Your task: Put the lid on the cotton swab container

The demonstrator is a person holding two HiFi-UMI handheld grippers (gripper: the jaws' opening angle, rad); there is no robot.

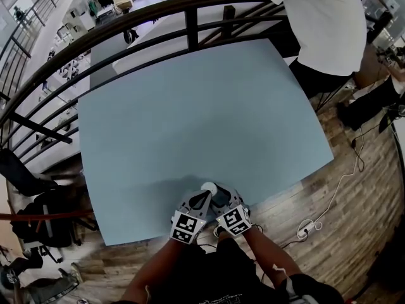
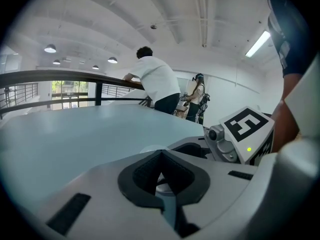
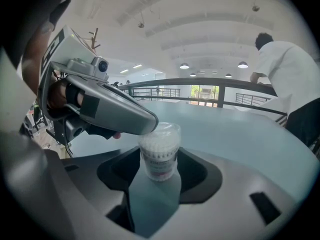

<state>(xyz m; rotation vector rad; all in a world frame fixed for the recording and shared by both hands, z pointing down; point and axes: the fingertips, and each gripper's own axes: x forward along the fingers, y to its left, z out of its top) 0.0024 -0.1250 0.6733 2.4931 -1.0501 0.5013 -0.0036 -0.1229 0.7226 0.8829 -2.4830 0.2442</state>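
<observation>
The cotton swab container (image 3: 160, 160) stands upright between the jaws of your right gripper (image 3: 159, 170). The jaws pinch it low on its sides. It is full of white swabs. The clear lid (image 3: 168, 130) sits on top of it. I can't tell if the lid is pushed all the way down or only resting there. Your left gripper (image 3: 143, 124) comes in from the left, and its tip touches the lid's edge. In the left gripper view its jaws are pressed together at the tip, and they seem to nip the lid's rim.

So I think you are at the closing step. The lid is over the mouth, but it may not be snapped on. Next, you need to press the lid straight down and keep it level. Your right gripper must hold the container firm so it does not tip. Then let go of the lid gently.

All this is near the front edge of the pale blue table (image 1: 190, 119). Far across it, a person in a white shirt (image 1: 323, 24) leans by the dark railing (image 1: 126, 25).
</observation>
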